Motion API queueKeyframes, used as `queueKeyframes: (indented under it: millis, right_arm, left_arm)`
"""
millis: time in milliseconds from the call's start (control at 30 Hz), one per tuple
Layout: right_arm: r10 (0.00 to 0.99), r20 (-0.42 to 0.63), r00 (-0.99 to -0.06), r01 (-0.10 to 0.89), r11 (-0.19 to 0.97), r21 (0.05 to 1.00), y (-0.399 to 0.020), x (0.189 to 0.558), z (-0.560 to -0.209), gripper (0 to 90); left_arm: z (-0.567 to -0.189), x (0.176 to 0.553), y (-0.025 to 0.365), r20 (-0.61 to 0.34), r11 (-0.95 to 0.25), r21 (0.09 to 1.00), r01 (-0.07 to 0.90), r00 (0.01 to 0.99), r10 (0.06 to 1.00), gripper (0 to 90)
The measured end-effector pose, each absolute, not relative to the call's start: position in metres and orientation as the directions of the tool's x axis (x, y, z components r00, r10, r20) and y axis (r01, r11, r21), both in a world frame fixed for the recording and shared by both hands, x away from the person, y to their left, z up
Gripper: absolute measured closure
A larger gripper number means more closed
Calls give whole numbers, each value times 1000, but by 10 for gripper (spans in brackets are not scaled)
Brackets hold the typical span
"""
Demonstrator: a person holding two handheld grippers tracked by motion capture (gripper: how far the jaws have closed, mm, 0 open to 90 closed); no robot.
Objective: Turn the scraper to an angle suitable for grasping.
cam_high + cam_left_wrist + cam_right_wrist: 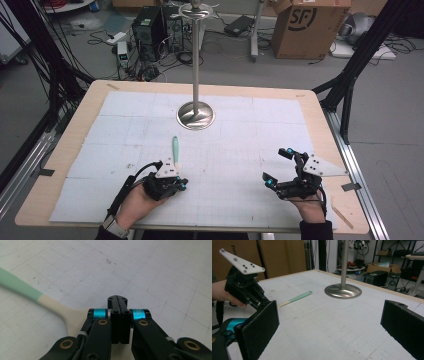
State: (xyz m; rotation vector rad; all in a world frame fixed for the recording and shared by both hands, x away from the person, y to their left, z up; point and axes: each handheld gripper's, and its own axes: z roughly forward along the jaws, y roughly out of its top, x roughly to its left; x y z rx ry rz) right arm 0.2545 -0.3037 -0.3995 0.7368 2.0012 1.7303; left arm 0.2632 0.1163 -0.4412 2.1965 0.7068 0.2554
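Note:
A spatula with a mint-green handle (175, 146) and a cream head lies flat on the white mat, left of centre. My left gripper (182, 184) sits low over the cream head (72, 317), jaws shut pad to pad with nothing visible between them. The green handle (20, 287) runs off to the left in the left gripper view. Whether the gripper touches the head I cannot tell. My right gripper (275, 166) rests near the front right of the mat, jaws wide open and empty (332, 327). From there I see the left gripper (265, 302) and the spatula (298, 297) beyond it.
A steel stand with a round base (196, 116) (343, 291) and a tall pole rises at the middle back of the white gridded mat (250, 145). The wooden table edge (65, 145) borders it. A cardboard box (305, 27), computers and cables sit on the floor behind.

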Motion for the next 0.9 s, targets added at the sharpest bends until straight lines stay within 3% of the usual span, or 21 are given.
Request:
queueKeyframes:
  millis: [400,533,900]
  right_arm:
    - [618,50,-785,142,100,985,-303,255,-401,2]
    - [619,52,-784,144,99,985,-302,256,-401,3]
    - [613,53,-788,145,102,984,-302,259,-401,2]
  left_arm:
    - [-435,261,150,-33,-497,752,433,778,628,899]
    - [-432,265,143,-63,-453,782,428,778,625,899]
    - [-444,295,127,-38,-475,760,443,760,648,900]
